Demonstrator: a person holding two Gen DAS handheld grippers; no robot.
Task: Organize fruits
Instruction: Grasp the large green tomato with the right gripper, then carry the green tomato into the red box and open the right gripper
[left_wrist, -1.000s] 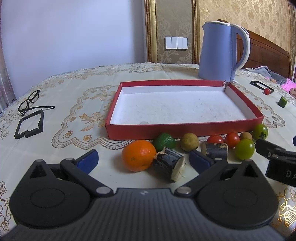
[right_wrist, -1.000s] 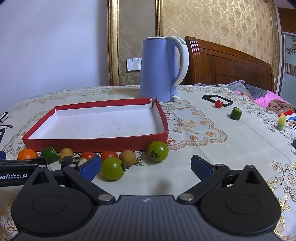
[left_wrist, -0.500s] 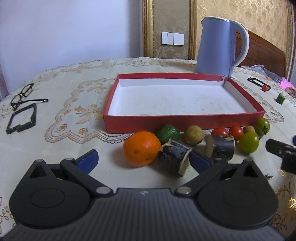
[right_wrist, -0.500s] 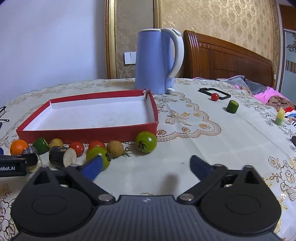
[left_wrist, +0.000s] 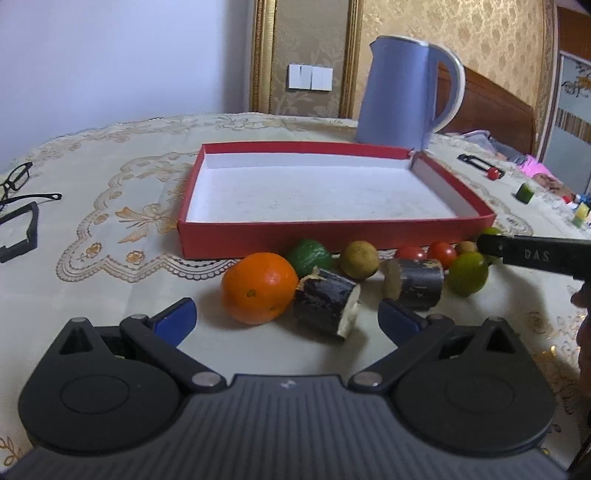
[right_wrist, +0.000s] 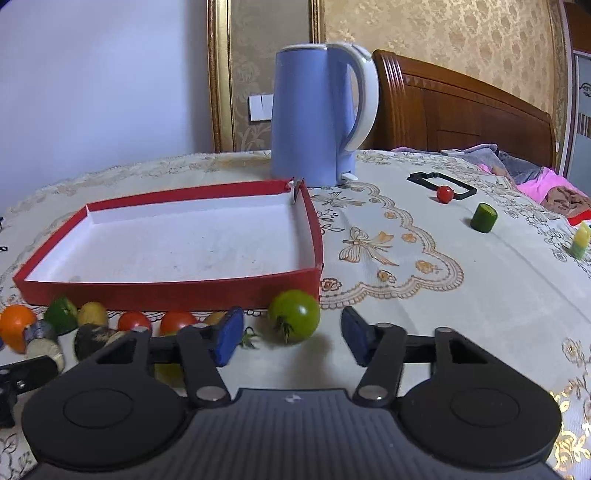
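Both grippers, the right gripper and the left gripper, are wide open and hold nothing, so the round green tomato by the front right corner of the empty red cardboard tray may roll away if bumped.

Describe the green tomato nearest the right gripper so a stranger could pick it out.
Find the red tray in front of the blue kettle. At its near right corner sits the green tomato, between the open right gripper's fingers. It ends the fruit row: round, dark green, stem showing.
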